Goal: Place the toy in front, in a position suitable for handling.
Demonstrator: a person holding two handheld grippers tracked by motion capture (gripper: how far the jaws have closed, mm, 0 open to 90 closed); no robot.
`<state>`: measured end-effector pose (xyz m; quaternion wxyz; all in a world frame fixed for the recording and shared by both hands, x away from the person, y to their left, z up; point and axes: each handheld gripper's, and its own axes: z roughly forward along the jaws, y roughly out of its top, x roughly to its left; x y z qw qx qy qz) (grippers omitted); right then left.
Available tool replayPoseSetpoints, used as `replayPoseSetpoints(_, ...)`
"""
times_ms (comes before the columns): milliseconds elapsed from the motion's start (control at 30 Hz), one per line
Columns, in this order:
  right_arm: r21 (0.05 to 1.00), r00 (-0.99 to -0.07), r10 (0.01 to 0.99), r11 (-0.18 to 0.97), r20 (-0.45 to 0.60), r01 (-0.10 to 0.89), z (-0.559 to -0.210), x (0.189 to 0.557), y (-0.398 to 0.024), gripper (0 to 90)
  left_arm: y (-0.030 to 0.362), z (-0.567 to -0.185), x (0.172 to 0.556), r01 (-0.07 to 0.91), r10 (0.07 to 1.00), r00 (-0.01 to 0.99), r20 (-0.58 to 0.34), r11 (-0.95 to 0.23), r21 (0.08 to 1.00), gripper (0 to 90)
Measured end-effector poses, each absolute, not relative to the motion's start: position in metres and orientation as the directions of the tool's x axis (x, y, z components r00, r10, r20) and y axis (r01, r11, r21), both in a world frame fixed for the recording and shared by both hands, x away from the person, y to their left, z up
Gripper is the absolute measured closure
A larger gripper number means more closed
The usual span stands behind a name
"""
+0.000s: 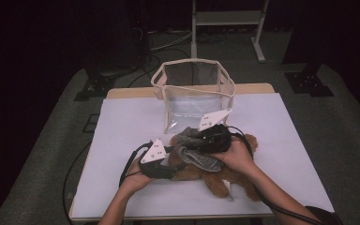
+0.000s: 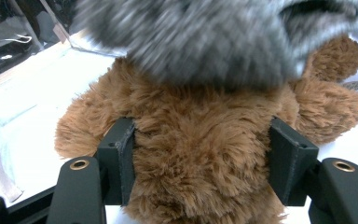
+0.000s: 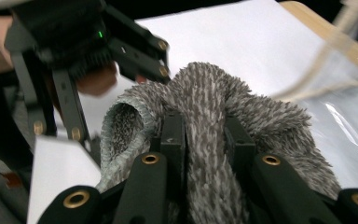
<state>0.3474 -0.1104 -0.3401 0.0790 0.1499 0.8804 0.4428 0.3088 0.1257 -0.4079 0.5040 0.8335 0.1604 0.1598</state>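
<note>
In the high view, the left gripper (image 1: 168,161) lies low against the brown teddy bear (image 1: 225,180) on the white table (image 1: 122,122), and the right gripper (image 1: 201,140) sits over the bear's upper part, bunched with a grey fuzzy garment (image 1: 199,157). Hands and gripper bodies cover both sets of jaws here, so the holds are hard to read. A clear bag (image 1: 192,93) stands just beyond them.

In the left gripper view, the jaws press into the bear's (image 2: 200,158) body from either side, fur bulging between them. The grey garment (image 2: 214,42) hangs blurred above, covering the bear's head.

In the right gripper view, the jaws stand narrow, pinching a fold of the garment (image 3: 205,140) between them. The left gripper (image 3: 81,60) shows beyond, upper left, partly cut off; the bag's edge (image 3: 345,70) is a blur at right.
</note>
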Motion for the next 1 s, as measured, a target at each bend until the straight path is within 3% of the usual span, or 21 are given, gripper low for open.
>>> replayPoseSetpoints(133, 0.782, -0.913, 0.404, 0.585, -0.053, 0.214, -0.335, 0.343, -0.148, 73.5, 0.127, -0.41, 0.31, 0.117, 0.429, 0.899, 0.089, -0.432, 0.894, 35.4)
replayPoseSetpoints(333, 0.828, -0.85, 0.526, 0.476, 0.002, 0.297, -0.32, 0.339, -0.222, 73.4, 0.128, -0.41, 0.312, 0.129, 0.427, 0.901, 0.071, -0.422, 0.898, 32.0)
replayPoseSetpoints(467, 0.834, -0.824, 0.566, 0.453, 0.004, 0.315, -0.32, 0.334, -0.248, 73.3, 0.129, -0.411, 0.313, 0.131, 0.423, 0.904, 0.062, -0.412, 0.902, 28.8)
replayPoseSetpoints(833, 0.825, -0.846, 0.523, 0.428, 0.106, 0.368, -0.369, 0.334, -0.229, 73.5, 0.128, -0.405, 0.314, 0.14, 0.437, 0.898, 0.056, -0.402, 0.905, 10.7)
replayPoseSetpoints(900, 0.836, -0.846, 0.519, 0.406, 0.12, 0.368, -0.373, 0.332, -0.228, 73.5, 0.125, -0.403, 0.313, 0.127, 0.43, 0.901, 0.06, -0.393, 0.911, 10.9)
replayPoseSetpoints(1000, 0.847, -0.847, 0.516, 0.386, 0.13, 0.366, -0.374, 0.328, -0.234, 73.5, 0.12, -0.403, 0.312, 0.102, 0.403, 0.911, 0.082, -0.414, 0.905, 22.9)
